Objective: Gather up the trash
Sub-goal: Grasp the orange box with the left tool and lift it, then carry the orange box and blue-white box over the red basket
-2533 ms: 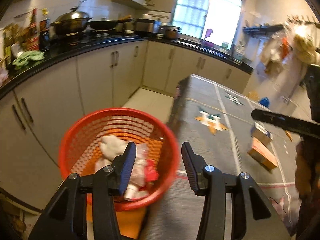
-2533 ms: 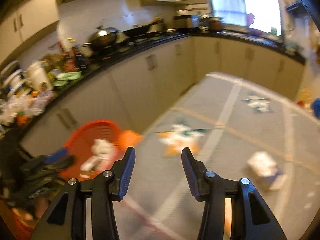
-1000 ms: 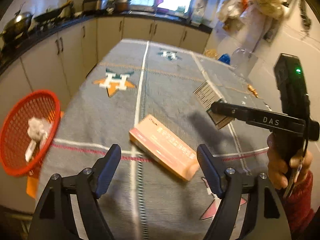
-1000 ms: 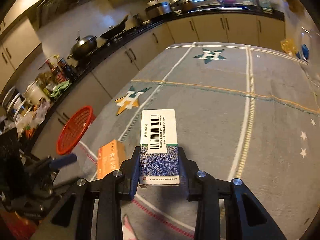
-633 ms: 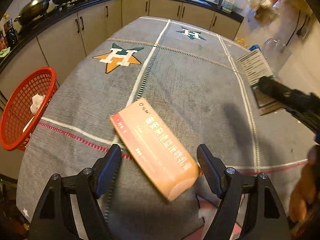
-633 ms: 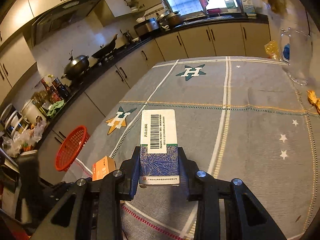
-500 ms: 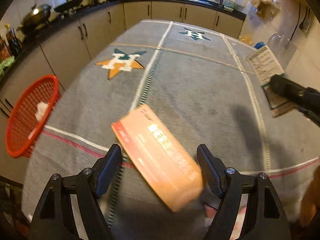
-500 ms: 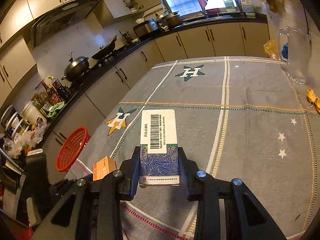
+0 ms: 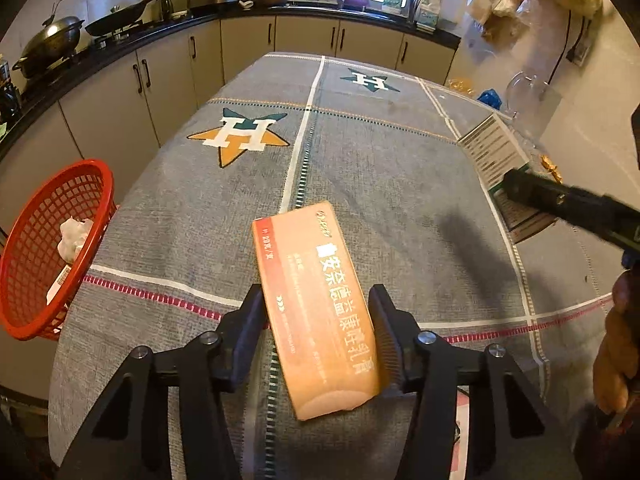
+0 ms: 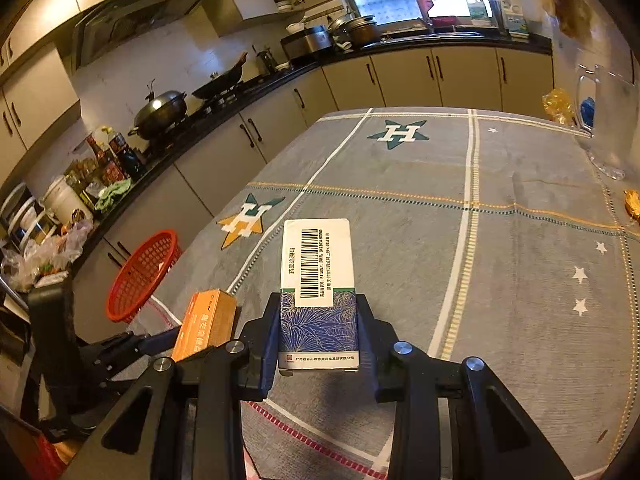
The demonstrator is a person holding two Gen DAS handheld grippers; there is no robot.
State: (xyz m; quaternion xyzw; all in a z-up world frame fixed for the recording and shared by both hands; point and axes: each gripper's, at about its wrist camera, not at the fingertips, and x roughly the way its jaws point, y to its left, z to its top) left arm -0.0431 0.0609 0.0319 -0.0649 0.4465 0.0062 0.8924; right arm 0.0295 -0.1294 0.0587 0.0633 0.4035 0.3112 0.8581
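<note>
Kitchen all round, grey star-patterned counter (image 9: 400, 184) under me, and the red basket (image 9: 44, 240) at its left edge already holds a few white scraps. My left claw (image 9: 318, 332) has just been closing and now pinches the orange box (image 9: 316, 304); my right claw (image 10: 318, 330) grips the blue barcoded box (image 10: 318, 292). Both boxes have yet to reach the basket.

a long orange carton (image 9: 320, 308) lies slantwise on the grey cloth; a blue-and-white barcoded box (image 10: 318, 292) is held above it; crumpled tissue sits in the red basket (image 9: 24, 280) off the table's edge.
</note>
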